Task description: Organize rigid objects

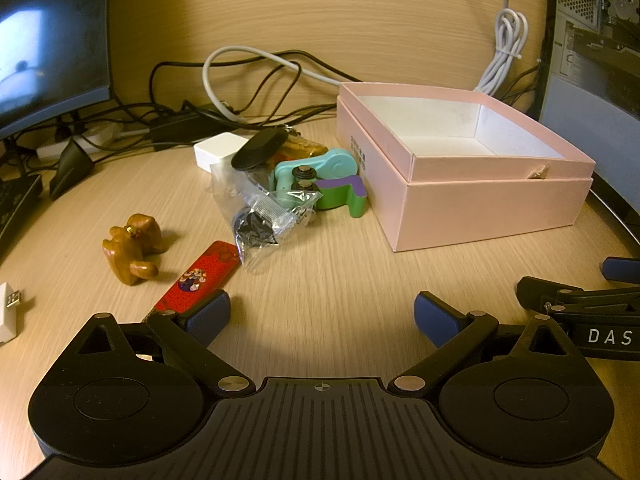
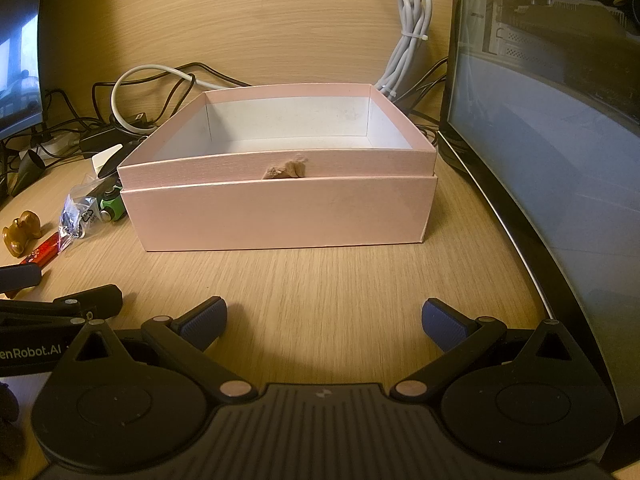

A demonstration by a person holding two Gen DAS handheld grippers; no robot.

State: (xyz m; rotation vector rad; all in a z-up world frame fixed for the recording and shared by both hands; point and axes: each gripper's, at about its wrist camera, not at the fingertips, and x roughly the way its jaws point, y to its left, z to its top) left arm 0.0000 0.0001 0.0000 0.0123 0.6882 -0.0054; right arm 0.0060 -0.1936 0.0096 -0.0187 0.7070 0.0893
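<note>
An open pink box point(image 1: 480, 208) point(image 2: 280, 216) stands on the wooden desk, its inside white and bare. Left of it lies a pile: a green and purple block point(image 1: 344, 194), a teal piece point(image 1: 332, 166), a black disc point(image 1: 258, 148), a white cube point(image 1: 220, 150) and a clear bag of dark parts point(image 1: 264, 220). A brown wooden figure point(image 1: 134, 248) and a red patterned case point(image 1: 200, 276) lie nearer. My left gripper point(image 1: 322, 318) is open and empty, its left finger beside the red case. My right gripper point(image 2: 324, 322) is open and empty, in front of the box.
A monitor point(image 1: 48, 40) stands at the left and a curved screen point(image 2: 560, 140) at the right, close to the box. Cables point(image 1: 240, 80) and a power strip lie along the back wall. A white plug point(image 1: 8, 312) lies at the left edge.
</note>
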